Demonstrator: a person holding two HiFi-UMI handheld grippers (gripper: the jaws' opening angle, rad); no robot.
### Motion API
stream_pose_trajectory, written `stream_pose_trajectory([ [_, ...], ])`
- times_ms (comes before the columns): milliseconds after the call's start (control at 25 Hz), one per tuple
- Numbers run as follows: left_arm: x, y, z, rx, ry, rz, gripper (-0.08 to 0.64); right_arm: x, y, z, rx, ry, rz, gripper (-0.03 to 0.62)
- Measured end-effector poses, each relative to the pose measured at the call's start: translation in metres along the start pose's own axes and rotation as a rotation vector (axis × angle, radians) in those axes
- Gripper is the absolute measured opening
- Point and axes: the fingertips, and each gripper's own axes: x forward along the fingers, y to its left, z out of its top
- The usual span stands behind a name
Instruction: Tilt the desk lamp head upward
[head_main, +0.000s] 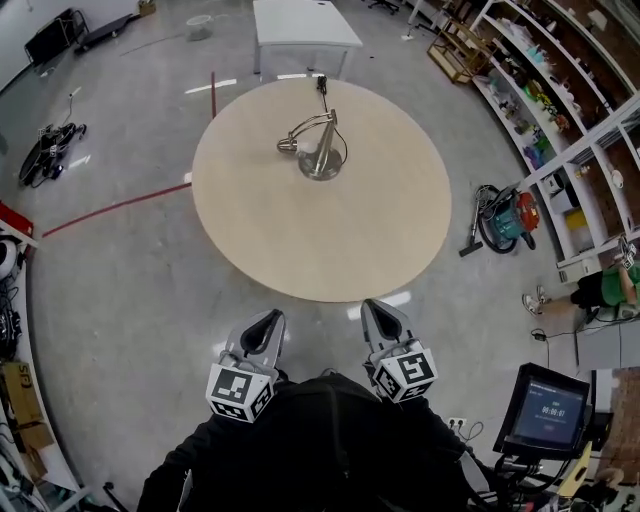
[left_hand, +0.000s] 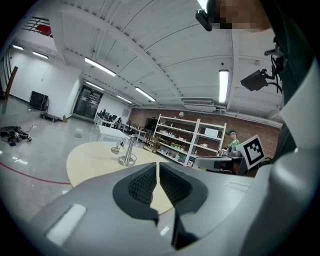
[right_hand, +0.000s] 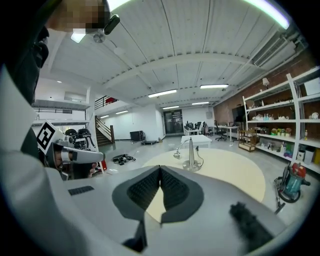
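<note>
Desk lamp (head_main: 318, 148) was found upright mid-bench (head_main: 300, 240), well ahead of both tools, its arm carried leftward so that the drooped head (head_main: 288, 146) lay towards the left tool (head_main: 270, 318), which, like the right tool (head_main: 371, 305), was closed and empty.
</note>
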Motion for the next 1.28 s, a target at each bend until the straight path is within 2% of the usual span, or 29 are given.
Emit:
stream_pose_trajectory([
  [120,-0.011,0.031,0.001,-0.021,-0.010,-0.015,0.025,0.020,0.020,0.002,0.011,0.019,-0.012,-0.002],
  [320,-0.014,0.060,0.002,-0.076,-0.006,0.000,0.025,0.043,0.027,0.012,0.008,0.053,-0.018,-0.002],
  [520,-0.005,0.078,-0.005,-0.088,-0.001,0.033,0.023,0.072,0.028,0.005,0.010,0.066,0.033,-0.002],
  [720,0.008,0.099,0.006,-0.063,-0.002,0.106,0.023,0.109,0.019,0.012,0.015,0.046,0.105,-0.002],
  [840,0.032,0.100,0.019,-0.032,-0.001,0.140,0.025,0.128,-0.003,0.026,0.017,0.012,0.142,-0.002],
  [1000,0.079,0.080,0.031,0.036,0.005,0.142,0.025,0.139,-0.053,0.038,0.039,-0.026,0.157,-0.002],
  [1280,0.146,0.055,0.048,0.080,0.030,0.170,0.024,0.150,-0.133,0.048,0.065,-0.053,0.174,-0.002],
])
